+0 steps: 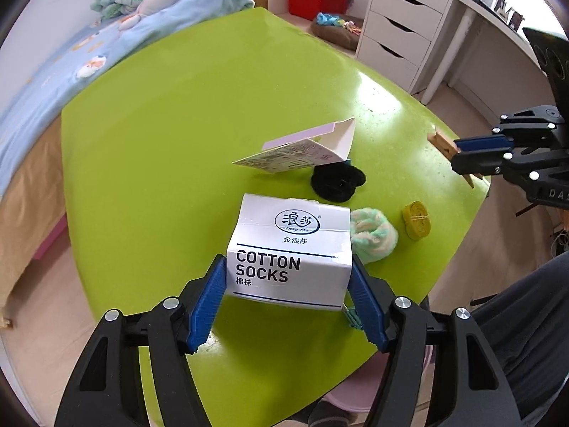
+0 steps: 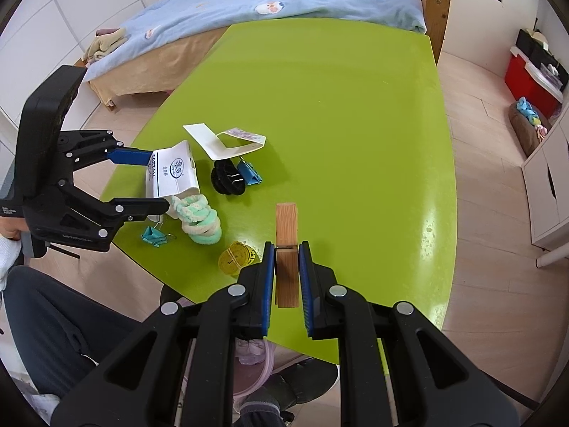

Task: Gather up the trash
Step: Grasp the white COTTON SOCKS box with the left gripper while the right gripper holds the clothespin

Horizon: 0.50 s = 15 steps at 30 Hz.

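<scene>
My left gripper (image 1: 288,270) is shut on a white "COTTON SOCKS" box (image 1: 290,249) and holds it just above the green table (image 1: 177,124); the box also shows in the right wrist view (image 2: 174,170). My right gripper (image 2: 287,249) is shut on a wooden clothespin (image 2: 286,238), also seen at the table's right edge in the left wrist view (image 1: 444,144). A folded white card (image 1: 302,149) lies past the box, leaning on a black hair tie (image 1: 338,179).
On the table lie a green-and-cream fluffy scrunchie (image 1: 371,235), a yellow tape roll (image 1: 416,220), a blue binder clip (image 2: 249,172) and a teal clip (image 2: 154,235). A bed (image 2: 284,3) stands beyond. A white drawer unit (image 1: 402,17) stands at right. A pink bin (image 2: 252,356) sits below the table's near edge.
</scene>
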{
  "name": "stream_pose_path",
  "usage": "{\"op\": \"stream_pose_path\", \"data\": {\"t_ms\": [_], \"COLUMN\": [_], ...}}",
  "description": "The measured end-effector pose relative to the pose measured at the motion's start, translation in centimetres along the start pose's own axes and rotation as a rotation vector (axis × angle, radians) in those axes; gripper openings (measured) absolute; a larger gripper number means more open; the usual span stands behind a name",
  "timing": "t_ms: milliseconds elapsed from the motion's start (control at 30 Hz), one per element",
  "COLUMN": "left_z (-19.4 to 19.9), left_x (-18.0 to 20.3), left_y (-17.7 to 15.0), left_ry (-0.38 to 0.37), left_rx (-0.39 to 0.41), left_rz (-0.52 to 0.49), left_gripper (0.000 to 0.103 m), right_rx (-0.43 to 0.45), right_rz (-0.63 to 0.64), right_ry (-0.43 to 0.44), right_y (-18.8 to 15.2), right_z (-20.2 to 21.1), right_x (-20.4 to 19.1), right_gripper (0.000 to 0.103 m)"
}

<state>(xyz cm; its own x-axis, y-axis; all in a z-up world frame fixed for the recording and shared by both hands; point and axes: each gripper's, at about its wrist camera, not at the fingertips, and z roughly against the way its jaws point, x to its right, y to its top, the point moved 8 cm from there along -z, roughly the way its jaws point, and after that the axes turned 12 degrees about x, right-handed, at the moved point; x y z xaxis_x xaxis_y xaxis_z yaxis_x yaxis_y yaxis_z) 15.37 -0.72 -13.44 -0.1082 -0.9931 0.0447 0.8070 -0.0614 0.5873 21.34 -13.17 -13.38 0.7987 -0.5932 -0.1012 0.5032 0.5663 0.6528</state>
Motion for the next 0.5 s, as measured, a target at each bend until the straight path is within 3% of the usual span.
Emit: {"op": "stream_pose_path", "data": {"t_ms": [500], "left_z": [2.8], "left_x": [-1.8], "left_y": [1.1], "left_ry": [0.069], "left_rx": [0.09], "left_rz": [0.089], "left_gripper": [0.064], "right_rx": [0.035], "right_rz": [0.001], "right_ry": [0.003], "right_y": [0.3], "right_z": [0.9], "right_x": [-0.9], "right_gripper": [0.014]}}
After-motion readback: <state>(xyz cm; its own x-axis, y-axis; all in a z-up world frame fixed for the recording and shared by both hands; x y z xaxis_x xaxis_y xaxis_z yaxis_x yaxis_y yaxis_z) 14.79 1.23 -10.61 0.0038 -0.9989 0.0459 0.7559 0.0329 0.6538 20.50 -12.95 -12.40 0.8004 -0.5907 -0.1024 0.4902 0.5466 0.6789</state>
